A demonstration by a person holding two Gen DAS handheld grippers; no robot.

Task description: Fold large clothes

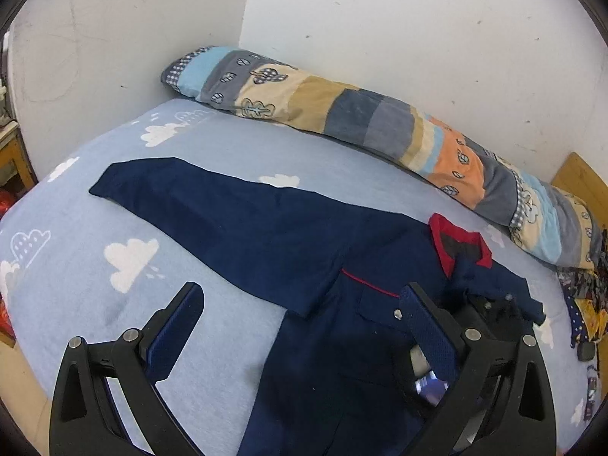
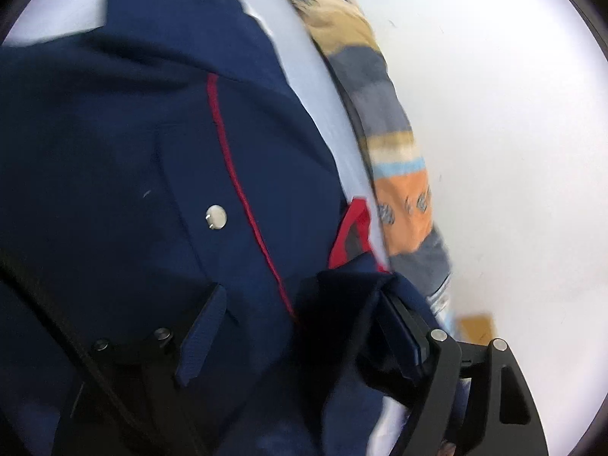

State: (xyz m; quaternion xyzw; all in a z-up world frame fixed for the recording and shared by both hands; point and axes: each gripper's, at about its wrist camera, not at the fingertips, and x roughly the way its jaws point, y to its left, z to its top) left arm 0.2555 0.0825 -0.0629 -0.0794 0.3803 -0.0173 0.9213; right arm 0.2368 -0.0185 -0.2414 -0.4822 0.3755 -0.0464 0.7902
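1. Big dark blue jacket spread flat on the bed, with one long sleeve lying straight out toward the far left corner.
2. Red collar at the right side of the jacket, close to the long rolled blanket.
3. Thin red line sewn across the chest, with a small silver button just below it.
4. Bed sheet light blue with white clouds; striped blanket roll lying along the white wall.
5. Left gripper wide open, holding nothing. Left finger above the bare sheet, right finger above the jacket chest.
6. Right gripper very close over the jacket, picture blurry. Jaws spread wide apart, pads not squeezing. Left pad lying on the flat cloth.
7. Bunched dark fold of cloth sitting against the inner side of the right finger. Cannot tell if it hangs on that finger or only rests beside it.
8. Same silver button and red line seen up close in the right view, collar beside the blanket roll.
9. No boxes, baskets or bags to be seen clearly; some small mixed things at the far right bed edge, too small to tell.
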